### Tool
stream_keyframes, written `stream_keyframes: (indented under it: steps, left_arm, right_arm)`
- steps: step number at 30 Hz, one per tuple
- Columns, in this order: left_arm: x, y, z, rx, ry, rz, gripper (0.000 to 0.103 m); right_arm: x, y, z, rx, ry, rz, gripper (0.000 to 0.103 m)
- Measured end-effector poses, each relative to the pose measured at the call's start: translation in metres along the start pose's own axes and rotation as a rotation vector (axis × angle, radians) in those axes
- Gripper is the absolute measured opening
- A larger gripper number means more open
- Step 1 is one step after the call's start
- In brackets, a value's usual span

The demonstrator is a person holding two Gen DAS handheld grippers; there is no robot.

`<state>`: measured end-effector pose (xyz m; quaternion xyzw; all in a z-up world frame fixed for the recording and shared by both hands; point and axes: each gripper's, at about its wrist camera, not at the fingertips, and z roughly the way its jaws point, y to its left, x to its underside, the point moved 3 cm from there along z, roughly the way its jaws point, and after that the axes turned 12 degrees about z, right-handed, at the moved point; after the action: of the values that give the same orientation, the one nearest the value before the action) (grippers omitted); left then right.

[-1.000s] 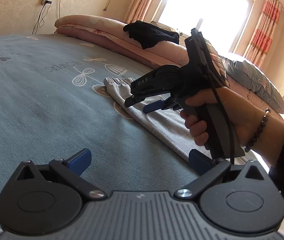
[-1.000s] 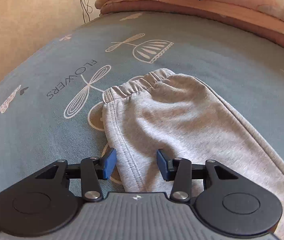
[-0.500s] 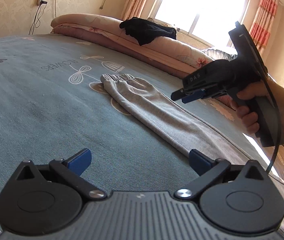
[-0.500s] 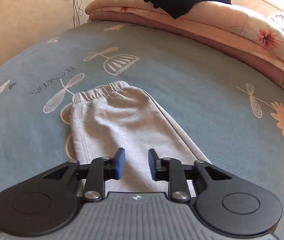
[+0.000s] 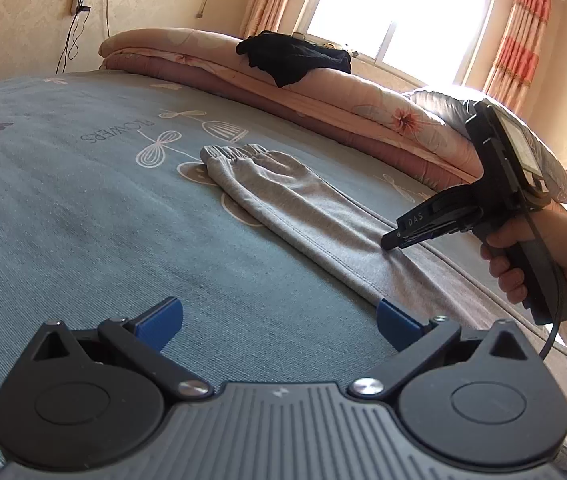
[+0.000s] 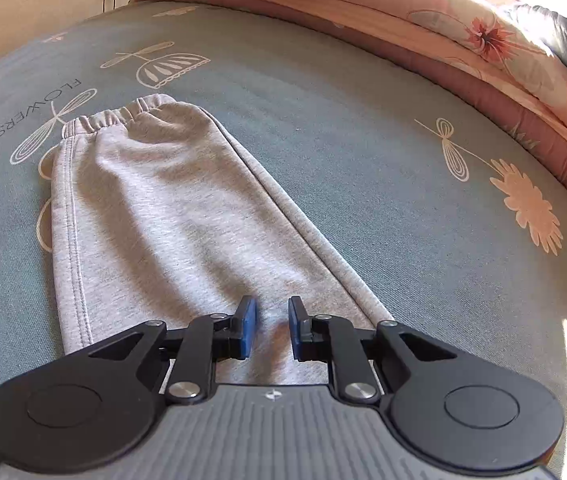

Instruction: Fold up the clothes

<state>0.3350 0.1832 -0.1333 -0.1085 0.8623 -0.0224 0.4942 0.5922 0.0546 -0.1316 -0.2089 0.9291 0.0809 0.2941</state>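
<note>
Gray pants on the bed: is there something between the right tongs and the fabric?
Nothing visible. The right tongs hang just over the gray pants, jaws slightly apart, with only bare fabric under them.

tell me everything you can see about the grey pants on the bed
The grey pants look like soft heathered sweatpant knit with a gathered elastic waistband and a stitched side seam. They lie flat on the teal printed bedsheet, folded lengthwise into a long narrow strip, waistband at the far end. The right gripper sits low over the middle, jaws narrowly apart; contact is unclear.
</note>
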Motion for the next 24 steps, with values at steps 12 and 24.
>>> stream_keyframes:
  steps: [12,24]
  left_arm:
    - [0.001,0.0,0.001,0.006,0.008,-0.004,0.102]
    - [0.002,-0.003,0.003,0.007,0.015,0.01,0.102]
  right_arm:
    - [0.058,-0.037,-0.027,-0.013,0.078,0.009,0.031]
    - [0.061,-0.051,-0.03,0.023,0.055,0.063,0.042]
